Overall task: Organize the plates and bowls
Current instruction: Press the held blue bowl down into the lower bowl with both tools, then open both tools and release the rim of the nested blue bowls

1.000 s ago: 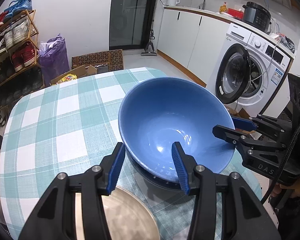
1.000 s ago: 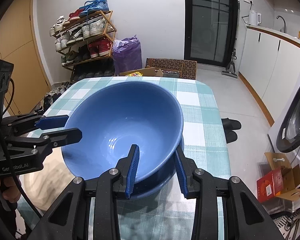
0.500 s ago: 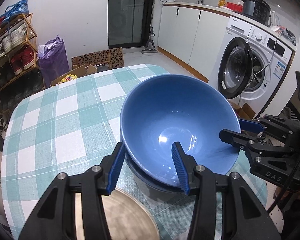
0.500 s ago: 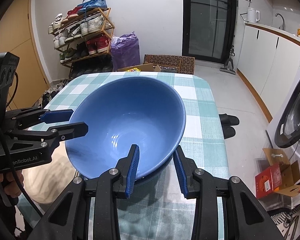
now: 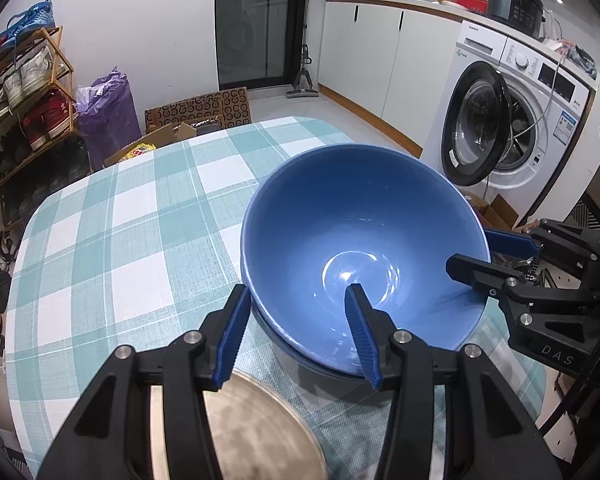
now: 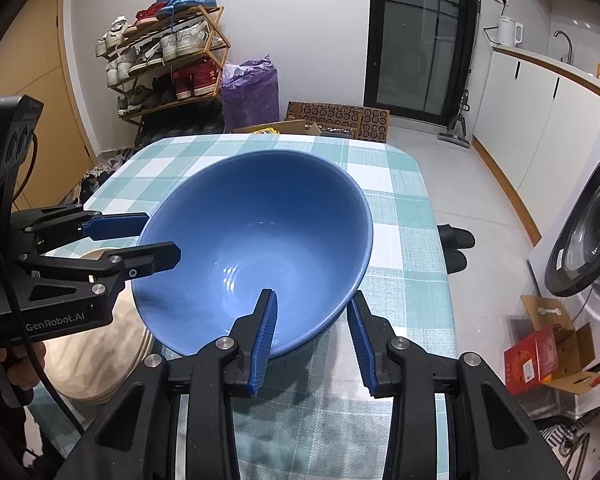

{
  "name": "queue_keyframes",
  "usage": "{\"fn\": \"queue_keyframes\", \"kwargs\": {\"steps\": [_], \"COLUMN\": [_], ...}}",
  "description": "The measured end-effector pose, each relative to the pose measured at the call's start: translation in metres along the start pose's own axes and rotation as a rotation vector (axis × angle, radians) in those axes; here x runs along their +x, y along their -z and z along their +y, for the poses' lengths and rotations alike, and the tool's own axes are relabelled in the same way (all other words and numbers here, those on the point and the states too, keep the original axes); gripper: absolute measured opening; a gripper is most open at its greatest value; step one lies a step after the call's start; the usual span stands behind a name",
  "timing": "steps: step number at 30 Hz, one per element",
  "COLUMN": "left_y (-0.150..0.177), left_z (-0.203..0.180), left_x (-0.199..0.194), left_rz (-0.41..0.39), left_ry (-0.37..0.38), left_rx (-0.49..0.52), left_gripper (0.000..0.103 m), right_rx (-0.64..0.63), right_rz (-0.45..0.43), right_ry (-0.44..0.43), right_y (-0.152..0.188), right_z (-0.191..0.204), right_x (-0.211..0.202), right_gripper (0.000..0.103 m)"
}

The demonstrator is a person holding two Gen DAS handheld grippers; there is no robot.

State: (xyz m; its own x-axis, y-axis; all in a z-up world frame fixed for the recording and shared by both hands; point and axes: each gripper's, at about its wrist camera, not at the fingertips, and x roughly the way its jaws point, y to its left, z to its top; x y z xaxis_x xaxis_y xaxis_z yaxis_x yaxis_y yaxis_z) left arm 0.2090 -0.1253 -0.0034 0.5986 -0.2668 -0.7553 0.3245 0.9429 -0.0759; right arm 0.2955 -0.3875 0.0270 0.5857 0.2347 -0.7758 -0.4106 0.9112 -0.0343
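holding the big blue bowl (image 5: 364,240) takes both tongs at once. the left gripper (image 5: 296,336) has one finger inside the bowl and one outside, spread wide around the near rim; i cannot tell if the pads really press it. the right gripper (image 6: 312,340) stands the same way on the other side. the bowl sits tilted in a darker bowl (image 5: 320,368) under it, on the checked tablecloth (image 5: 120,248).

to do this well, i think both tongs should squeeze the rim evenly and keep the bowl level, then let it down slowly so it nests flat.

the bowl is round, deep and shiny, so it looks hard and slippery. the cloth looks woven and a bit rough. a flat tan plate (image 5: 252,428) lies just beside the bowls, dull and smooth.
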Motion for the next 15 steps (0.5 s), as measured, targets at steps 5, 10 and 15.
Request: {"fn": "queue_keyframes", "kwargs": {"steps": [5, 10, 15], "left_y": [0.0020, 0.0021, 0.0025], "left_z": [0.0010, 0.0006, 0.0011], "left_x": [0.0013, 0.0008, 0.0013], "left_rz": [0.003, 0.003, 0.009], "left_ry": [-0.002, -0.005, 0.004], "left_rx": [0.008, 0.015, 0.012], "left_gripper": [0.049, 0.050, 0.057], "right_rx": [-0.006, -0.017, -0.018], "right_rz": [0.007, 0.001, -0.001], "right_ry": [0.006, 0.007, 0.004], "right_y": [0.0003, 0.0009, 0.0021], "right_z": [0.0018, 0.0030, 0.0016], "right_x": [0.0036, 0.0029, 0.0020], "right_gripper": [0.041, 0.044, 0.047]}}
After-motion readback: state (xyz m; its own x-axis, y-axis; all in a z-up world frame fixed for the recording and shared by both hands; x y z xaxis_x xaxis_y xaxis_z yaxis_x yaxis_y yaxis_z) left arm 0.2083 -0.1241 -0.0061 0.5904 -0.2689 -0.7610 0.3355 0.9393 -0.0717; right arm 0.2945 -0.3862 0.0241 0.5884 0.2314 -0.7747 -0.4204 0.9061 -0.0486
